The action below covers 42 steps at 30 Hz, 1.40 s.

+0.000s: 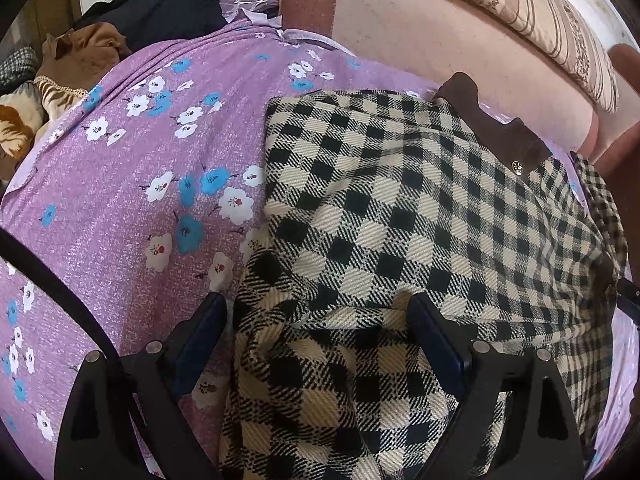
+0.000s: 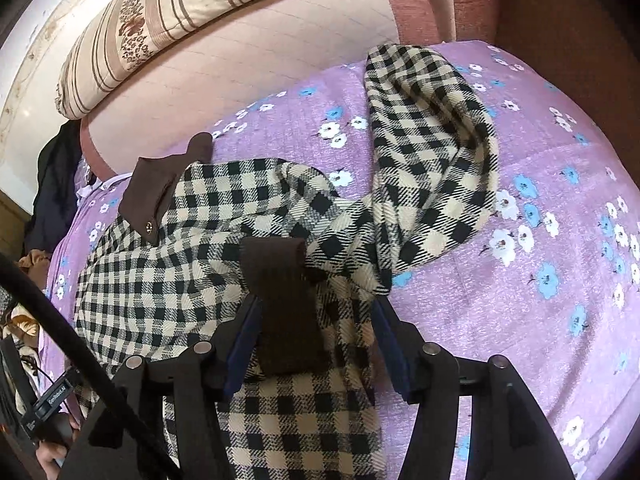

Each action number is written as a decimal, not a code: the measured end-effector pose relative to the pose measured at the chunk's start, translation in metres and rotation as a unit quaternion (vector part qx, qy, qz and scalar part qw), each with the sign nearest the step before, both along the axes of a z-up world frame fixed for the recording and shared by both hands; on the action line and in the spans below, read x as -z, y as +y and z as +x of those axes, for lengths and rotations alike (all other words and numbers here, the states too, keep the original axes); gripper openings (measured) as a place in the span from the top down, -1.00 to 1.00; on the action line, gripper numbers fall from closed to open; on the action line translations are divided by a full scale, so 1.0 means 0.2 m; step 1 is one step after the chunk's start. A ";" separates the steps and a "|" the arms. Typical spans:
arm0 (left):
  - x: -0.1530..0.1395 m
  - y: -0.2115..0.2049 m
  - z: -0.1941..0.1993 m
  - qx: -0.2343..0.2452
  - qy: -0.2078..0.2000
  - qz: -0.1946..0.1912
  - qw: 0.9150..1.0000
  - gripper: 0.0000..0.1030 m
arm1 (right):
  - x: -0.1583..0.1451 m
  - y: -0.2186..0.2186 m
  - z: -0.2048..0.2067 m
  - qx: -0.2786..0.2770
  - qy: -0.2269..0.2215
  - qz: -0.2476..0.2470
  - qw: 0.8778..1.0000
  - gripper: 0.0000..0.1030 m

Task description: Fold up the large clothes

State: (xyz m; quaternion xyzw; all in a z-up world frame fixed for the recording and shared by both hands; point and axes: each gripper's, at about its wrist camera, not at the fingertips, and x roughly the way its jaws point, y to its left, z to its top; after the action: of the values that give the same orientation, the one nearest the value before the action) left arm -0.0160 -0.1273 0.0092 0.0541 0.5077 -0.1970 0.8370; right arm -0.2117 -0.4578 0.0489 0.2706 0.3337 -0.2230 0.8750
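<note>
- Left claw (image 1: pixel 316 312) points steeply down over the bed, its two fingers spread wide apart; the checked coat (image 1: pixel 400 220) bulges up between them, and neither blue pad visibly presses on the cloth.
- Right claw (image 2: pixel 316 316) tilts down at a shallower slant, jaws standing apart; a brown cuff (image 2: pixel 284 304) lies between the fingers, close against the left pad, while the right pad stands clear of it.
- Low in the left corner of the right wrist view, a hand (image 2: pixel 52 454) shows on the other tool's grip.
- Spread over the purple flowered bedsheet (image 1: pixel 120 200), the checked coat fills the centre and right of the left wrist view, its brown collar (image 1: pixel 492 120) toward the upper right.
- In the right wrist view one sleeve (image 2: pixel 432 152) bends up and away toward the upper centre of the frame, lying flat on the sheet.
- Open sheet lies to the left of the coat in the left wrist view and across the whole right side in the right wrist view.
- Along the top of both views runs a pink padded headboard (image 1: pixel 440 40), with a striped pillow (image 2: pixel 180 12) leaning on it.
- A heap of dark and brown clothes (image 1: pixel 160 4) crowds the upper left corner of the left wrist view, at the sheet's edge.
</note>
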 end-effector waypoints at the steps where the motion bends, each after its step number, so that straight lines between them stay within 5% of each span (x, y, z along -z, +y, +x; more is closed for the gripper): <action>1: 0.00 0.00 0.00 0.000 0.000 0.000 1.000 -0.77 | 0.01 0.00 0.00 -0.002 0.001 0.001 1.000 -0.19; 16: -0.09 -0.02 -0.06 0.018 -0.035 -0.010 0.999 -0.77 | 0.01 -0.05 -0.01 0.008 -0.005 0.009 1.000 -0.33; 29: -0.06 -0.02 -0.04 0.015 -0.022 -0.007 1.000 -0.77 | -0.06 -0.51 -0.36 0.174 -0.045 0.028 0.983 -0.36; 34: -0.04 -0.03 -0.03 0.011 -0.014 -0.005 1.000 -0.77 | -0.18 -0.54 -0.25 0.139 -0.065 -0.001 0.988 -0.36; 42: -0.05 -0.02 -0.03 0.014 -0.005 -0.017 1.000 -0.77 | -0.28 -0.62 0.23 0.095 -0.036 -0.089 0.991 -0.36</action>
State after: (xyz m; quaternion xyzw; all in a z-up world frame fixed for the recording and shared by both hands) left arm -0.0213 -0.1320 0.0188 0.0474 0.4996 -0.2169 0.8373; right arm -0.1655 -0.5814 0.1046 0.2301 0.2531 -0.3241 0.8820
